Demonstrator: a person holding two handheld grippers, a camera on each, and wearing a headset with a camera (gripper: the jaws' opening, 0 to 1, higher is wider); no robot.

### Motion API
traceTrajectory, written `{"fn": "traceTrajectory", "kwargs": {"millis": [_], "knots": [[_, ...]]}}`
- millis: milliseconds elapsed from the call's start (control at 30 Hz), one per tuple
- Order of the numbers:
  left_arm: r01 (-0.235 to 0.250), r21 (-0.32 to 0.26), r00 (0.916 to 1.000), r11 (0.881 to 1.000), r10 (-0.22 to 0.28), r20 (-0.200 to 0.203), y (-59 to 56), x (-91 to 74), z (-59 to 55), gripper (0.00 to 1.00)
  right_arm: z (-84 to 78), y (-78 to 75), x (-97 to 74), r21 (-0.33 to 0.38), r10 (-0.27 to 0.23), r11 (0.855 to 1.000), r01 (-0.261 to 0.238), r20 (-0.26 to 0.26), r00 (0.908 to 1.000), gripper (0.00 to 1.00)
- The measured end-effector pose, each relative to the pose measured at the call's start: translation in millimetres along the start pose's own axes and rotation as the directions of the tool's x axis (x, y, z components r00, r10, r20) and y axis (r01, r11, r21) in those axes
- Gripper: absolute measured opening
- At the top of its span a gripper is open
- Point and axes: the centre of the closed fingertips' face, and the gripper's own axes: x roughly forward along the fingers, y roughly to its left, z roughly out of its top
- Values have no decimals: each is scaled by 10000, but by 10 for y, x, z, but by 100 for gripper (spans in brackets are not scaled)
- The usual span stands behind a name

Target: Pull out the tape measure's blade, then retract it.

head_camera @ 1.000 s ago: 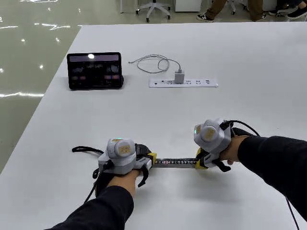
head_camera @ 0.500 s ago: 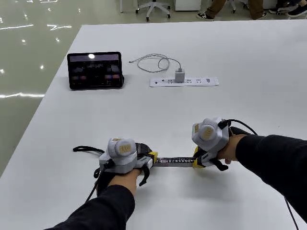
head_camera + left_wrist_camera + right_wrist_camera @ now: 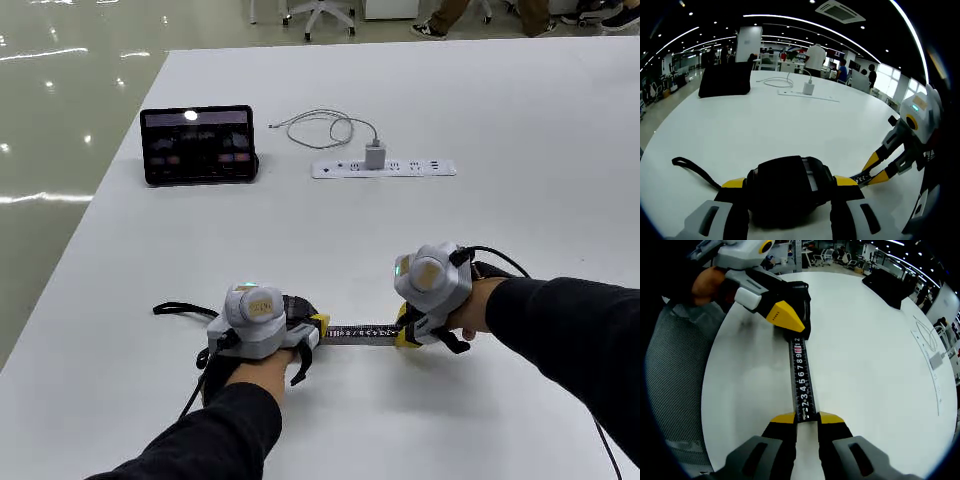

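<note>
Right tongs [image 3: 404, 338] nearer tape measure [image 3: 300, 319], blade [image 3: 360, 335] crosswise between.

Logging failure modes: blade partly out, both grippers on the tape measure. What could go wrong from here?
The right gripper grips the blade only at its tip; a slip would likely let it snap back into the case. The left gripper clamps rounded sides of the case, so it may twist or pop free under pull.

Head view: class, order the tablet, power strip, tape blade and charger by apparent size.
1. tablet
2. power strip
3. tape blade, exposed stretch only; it lies nearest the camera, so this rank is unsure
4. charger
</note>
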Motion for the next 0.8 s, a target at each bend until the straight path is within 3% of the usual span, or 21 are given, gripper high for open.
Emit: {"fn": "traceTrajectory", "kwargs": {"millis": [500, 667, 800], "knots": [[48, -44, 10000, 10000, -48, -21, -1, -1, -4, 61, 76, 22, 43, -114, 3, 9999, -1, 194, 9998, 11], [133, -200, 9999, 9997, -132, 50, 10, -6, -3, 61, 99, 15, 53, 309, 0, 9995, -10, 314, 9995, 11], [168, -209, 9998, 9996, -166, 104, 2, -9, -2, 61, 112, 15, 57, 202, -10, 9998, 3, 308, 9995, 12]]}}
